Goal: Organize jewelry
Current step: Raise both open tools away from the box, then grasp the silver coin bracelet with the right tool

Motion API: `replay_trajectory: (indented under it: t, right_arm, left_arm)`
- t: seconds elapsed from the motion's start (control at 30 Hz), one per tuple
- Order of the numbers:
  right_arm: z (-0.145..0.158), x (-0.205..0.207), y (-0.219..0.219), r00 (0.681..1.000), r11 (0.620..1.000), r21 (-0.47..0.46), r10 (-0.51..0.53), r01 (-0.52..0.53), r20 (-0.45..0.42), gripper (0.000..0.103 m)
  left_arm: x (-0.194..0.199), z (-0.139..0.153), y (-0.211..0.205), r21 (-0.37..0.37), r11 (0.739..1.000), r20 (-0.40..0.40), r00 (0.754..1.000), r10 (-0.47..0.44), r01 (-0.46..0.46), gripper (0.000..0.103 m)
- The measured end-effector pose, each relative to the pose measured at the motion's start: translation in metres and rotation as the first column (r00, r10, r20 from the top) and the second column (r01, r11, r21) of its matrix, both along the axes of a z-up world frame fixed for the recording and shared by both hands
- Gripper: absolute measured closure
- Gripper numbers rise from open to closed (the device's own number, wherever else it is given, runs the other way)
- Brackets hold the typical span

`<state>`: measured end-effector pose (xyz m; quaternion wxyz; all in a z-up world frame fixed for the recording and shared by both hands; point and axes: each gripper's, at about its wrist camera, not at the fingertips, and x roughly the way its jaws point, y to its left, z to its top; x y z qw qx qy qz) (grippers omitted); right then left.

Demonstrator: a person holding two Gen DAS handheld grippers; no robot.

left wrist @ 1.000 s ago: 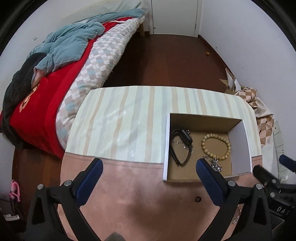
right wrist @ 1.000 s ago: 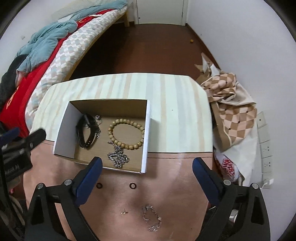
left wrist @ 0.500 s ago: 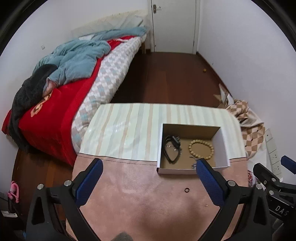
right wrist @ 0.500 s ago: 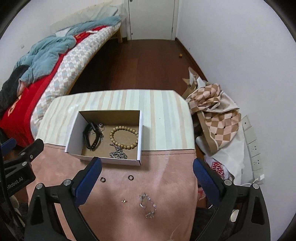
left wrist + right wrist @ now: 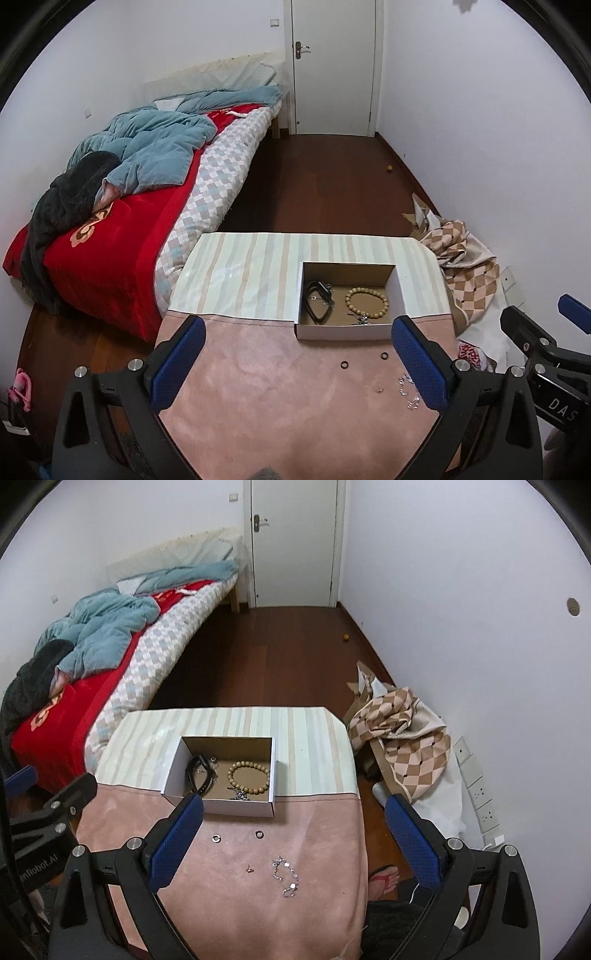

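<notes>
Both grippers, left (image 5: 297, 363) and right (image 5: 293, 840), gape wide, empty. 2 rings (image 5: 215, 837), a stud (image 5: 250, 868) and a chain (image 5: 285, 876) lie at 6 o'clock of the box (image 5: 236, 806); tiny pieces may slip the pads.

A bedroom in a home is shown. An unmade bed with a red cover, a checked mattress and a rumpled blue-grey quilt (image 5: 155, 147) is set along the left wall. A white panel door with a lever handle (image 5: 295, 542) is seen at the far end, dark wooden floorboards (image 5: 325, 184) are laid throughout, and white wall sockets (image 5: 476, 790) are fitted low on the right wall.
</notes>
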<state>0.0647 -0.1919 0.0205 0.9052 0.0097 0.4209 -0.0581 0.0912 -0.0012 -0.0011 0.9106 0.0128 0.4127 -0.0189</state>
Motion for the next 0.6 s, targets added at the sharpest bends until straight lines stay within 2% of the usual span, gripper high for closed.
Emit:
replay_trajectory:
  t: [0.17, 0.3, 0.43, 0.6]
  right_arm:
    - [0.008, -0.017, -0.004, 1.0, 0.999, 0.034, -0.011, 0.01, 0.027, 0.003]
    - [-0.008, -0.02, -0.016, 0.999, 0.996, 0.079, -0.032, 0.032, 0.004, 0.003]
    - [-0.05, -0.019, -0.035, 0.995, 0.99, 0.122, -0.067, 0.076, -0.075, 0.003]
    - [-0.13, -0.022, -0.052, 0.973, 0.98, 0.154, -0.093, 0.127, -0.213, 0.004]
  left_arm:
    - [-0.009, 0.0, -0.003, 0.003, 1.0, 0.007, 1.0, 0.024, -0.024, 0.0]
    - [-0.009, -0.021, 0.0, -0.007, 0.999, -0.015, 0.999, 0.045, -0.045, 0.0]
    - [-0.005, -0.066, 0.002, 0.021, 0.997, -0.081, 0.994, 0.074, -0.073, 0.0]
    - [-0.002, -0.121, 0.004, 0.074, 0.994, -0.171, 0.981, 0.097, -0.086, 0.0]
